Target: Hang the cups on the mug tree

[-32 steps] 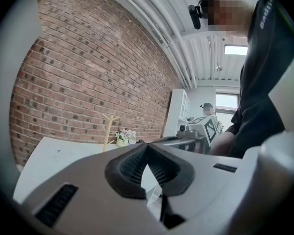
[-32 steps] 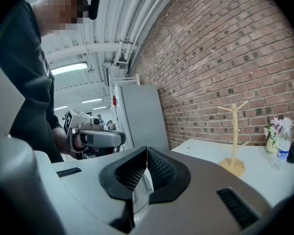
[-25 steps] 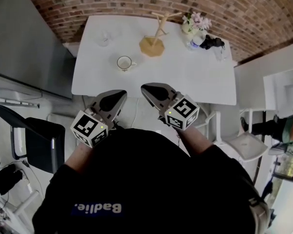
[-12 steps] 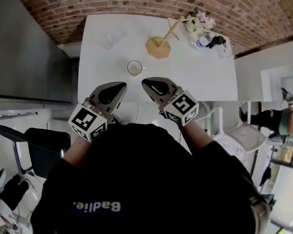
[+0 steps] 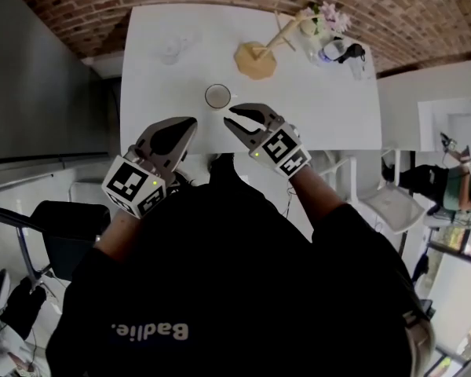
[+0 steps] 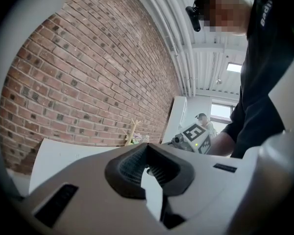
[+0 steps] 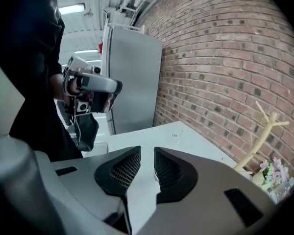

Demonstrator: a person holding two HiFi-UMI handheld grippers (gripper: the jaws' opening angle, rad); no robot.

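The cup [image 5: 217, 96] stands on the worktop [image 5: 330, 108] near the mug tree [image 5: 259, 57], so the right tool [image 5: 234, 115], empty and just opening, should slip slowly over its rim, while the left tool [image 5: 188, 122] is closed.

Left gripper [image 5: 187, 124] held out level ahead of the body, jaws pressed together and empty, right gripper [image 5: 234, 116] angled downward beside it, jaws just opened to a narrow gap, nothing gripped between them, both forearms [image 5: 320, 195] extended forward, tips kept apart.
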